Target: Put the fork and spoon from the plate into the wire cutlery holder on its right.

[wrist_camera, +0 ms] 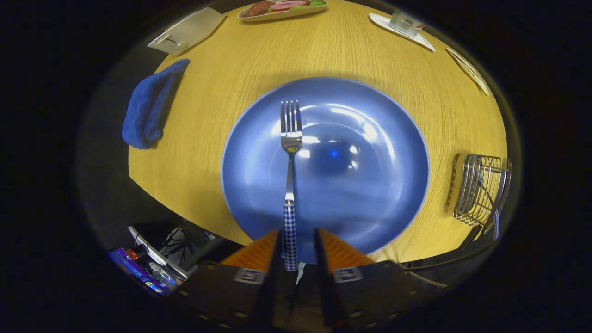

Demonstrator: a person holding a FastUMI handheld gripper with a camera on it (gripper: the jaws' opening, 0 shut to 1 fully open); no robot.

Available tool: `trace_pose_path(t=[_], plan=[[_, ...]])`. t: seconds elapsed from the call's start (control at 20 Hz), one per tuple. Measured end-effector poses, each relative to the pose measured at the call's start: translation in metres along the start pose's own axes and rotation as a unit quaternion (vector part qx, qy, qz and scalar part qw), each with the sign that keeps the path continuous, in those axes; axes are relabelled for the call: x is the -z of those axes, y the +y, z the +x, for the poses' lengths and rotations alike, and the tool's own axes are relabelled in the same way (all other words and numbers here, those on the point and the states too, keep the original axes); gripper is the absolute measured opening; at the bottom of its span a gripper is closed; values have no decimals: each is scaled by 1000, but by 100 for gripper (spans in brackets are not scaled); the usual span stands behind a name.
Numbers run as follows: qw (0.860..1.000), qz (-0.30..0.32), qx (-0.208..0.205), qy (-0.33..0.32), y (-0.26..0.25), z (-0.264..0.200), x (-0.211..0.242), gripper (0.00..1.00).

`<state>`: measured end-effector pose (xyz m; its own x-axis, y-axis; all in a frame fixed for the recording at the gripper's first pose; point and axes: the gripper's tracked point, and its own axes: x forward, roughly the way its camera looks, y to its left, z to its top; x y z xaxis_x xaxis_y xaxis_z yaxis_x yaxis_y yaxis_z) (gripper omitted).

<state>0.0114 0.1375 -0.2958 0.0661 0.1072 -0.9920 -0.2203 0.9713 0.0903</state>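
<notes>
A metal fork (291,138) with a blue-checked handle (290,231) lies on the blue plate (370,185), tines pointing away from me. My gripper (298,235) is open at the plate's near rim. The fork's handle end lies between the fingers, close against the left one, with a gap to the right one. The wire cutlery holder (481,192) stands on the table to the right of the plate. A blue-checked handle (496,225) sticks out of its near side; what it belongs to is hidden.
The round wooden table (208,138) carries a blue cloth (148,108) at the left and a pale tray (187,30) beyond it. Farther back are a dish of food (282,9) and a glass on a white saucer (404,25). The table's near edge runs just under the fingers.
</notes>
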Motion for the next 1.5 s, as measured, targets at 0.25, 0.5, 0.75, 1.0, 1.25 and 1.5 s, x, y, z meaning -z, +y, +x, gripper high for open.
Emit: trace_pose_path(t=[0.25, 0.5, 0.75, 1.0, 1.25, 1.5], plan=[[1000, -21, -2, 15, -2, 5, 7, 28], [1000, -19, -13, 2, -3, 3, 2, 3], [999, -34, 0, -4, -7, -2, 2, 3], [998, -60, 23, -1, -35, -37, 10, 3], [996, -75, 49, 13, -85, -85, 33, 3], [994, -84, 57, 46, -117, -112, 64, 3]])
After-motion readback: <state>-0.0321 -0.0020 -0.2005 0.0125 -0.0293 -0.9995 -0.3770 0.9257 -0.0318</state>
